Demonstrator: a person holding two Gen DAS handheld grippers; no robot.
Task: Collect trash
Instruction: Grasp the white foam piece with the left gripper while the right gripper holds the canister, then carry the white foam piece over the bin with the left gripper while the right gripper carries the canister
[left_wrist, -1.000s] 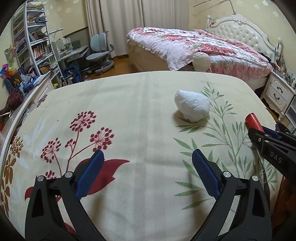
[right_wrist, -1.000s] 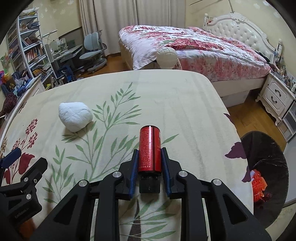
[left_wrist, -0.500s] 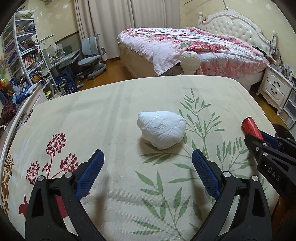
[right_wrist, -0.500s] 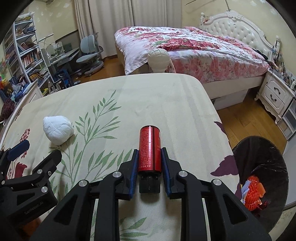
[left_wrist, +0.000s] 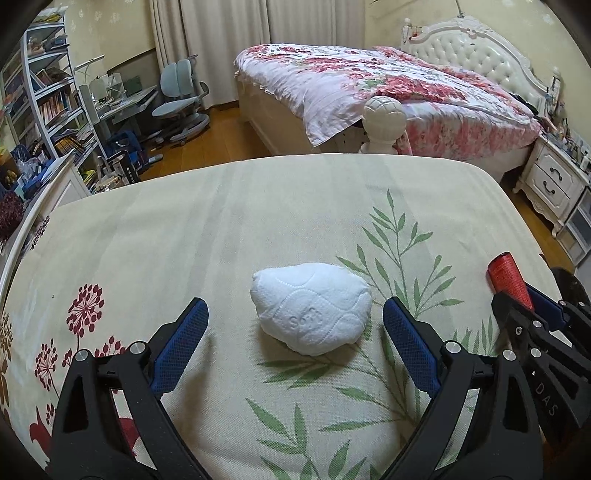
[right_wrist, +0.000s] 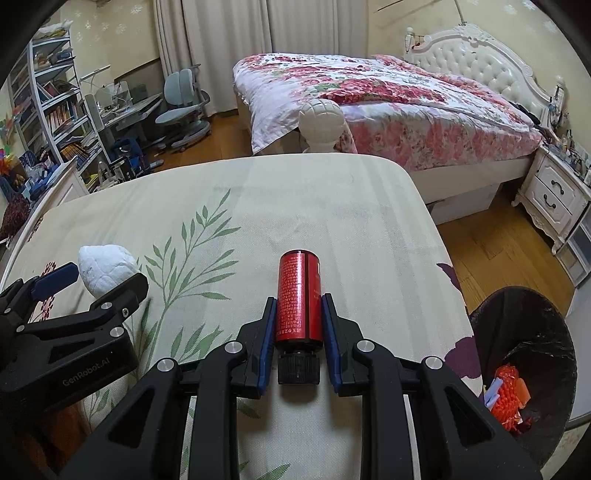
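A crumpled white paper wad (left_wrist: 312, 312) lies on the cream leaf-print bedsheet (left_wrist: 258, 206). My left gripper (left_wrist: 294, 305) straddles it with its jaws closing; both blue pads still stand clear of the wad's sides. The right wrist view shows the same wad (right_wrist: 107, 266) at far left, partly behind the left gripper (right_wrist: 92, 282). My right gripper (right_wrist: 299, 304) is shut on a red bottle (right_wrist: 298, 299) with a black cap, held lengthwise above the sheet. That bottle (left_wrist: 508, 277) also shows at the right edge of the left wrist view.
A black-lined trash bin (right_wrist: 491, 306) holding red and white scraps stands on the wood floor off the bed's right edge. Beyond the footboard post (left_wrist: 382, 120) is a second bed with a floral quilt (left_wrist: 388, 85). A desk chair (left_wrist: 181, 99) and bookshelves (left_wrist: 51, 110) fill the left.
The left gripper has moved toward the wad, which went from far right of its fingers to between them. The right gripper with the bottle shifted slightly right, toward the bin.
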